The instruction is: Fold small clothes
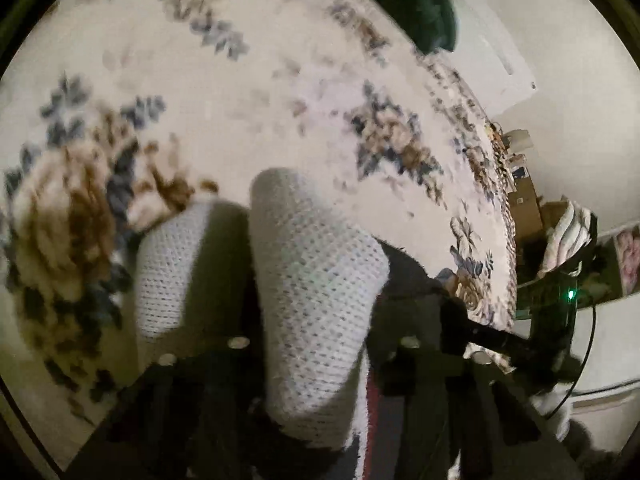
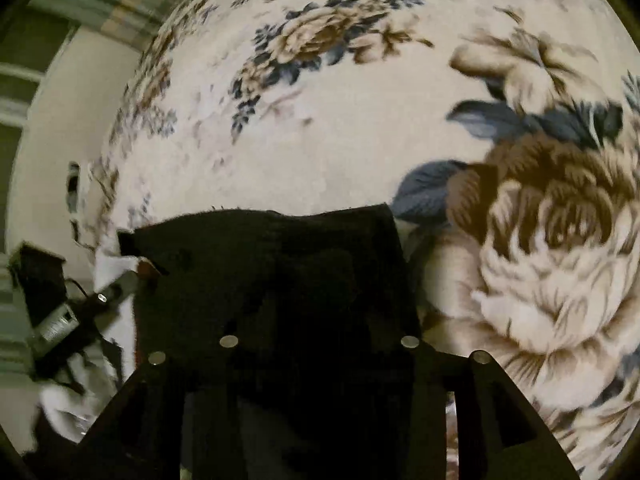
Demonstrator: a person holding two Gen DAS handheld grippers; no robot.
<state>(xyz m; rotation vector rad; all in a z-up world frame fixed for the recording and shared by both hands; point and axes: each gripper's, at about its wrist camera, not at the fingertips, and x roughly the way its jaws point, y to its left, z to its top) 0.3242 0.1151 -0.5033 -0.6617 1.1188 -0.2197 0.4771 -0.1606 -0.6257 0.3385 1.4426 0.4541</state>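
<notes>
A small garment, white knit on one side (image 1: 316,300) and black on the other (image 2: 276,280), hangs between my two grippers above a floral bedspread (image 1: 248,92). In the left wrist view the white knit drapes over my left gripper (image 1: 316,344) and hides its fingers. In the right wrist view the black cloth covers my right gripper (image 2: 316,344) and hides its fingers too. The other gripper (image 2: 76,312) shows at the left edge of the right wrist view, holding the garment's white corner.
The bedspread (image 2: 340,140) has large brown and blue flowers. A dark green cloth (image 1: 412,8) lies at the far edge of the bed. Boxes and clutter (image 1: 532,204) stand by the wall at right, beyond the bed's edge.
</notes>
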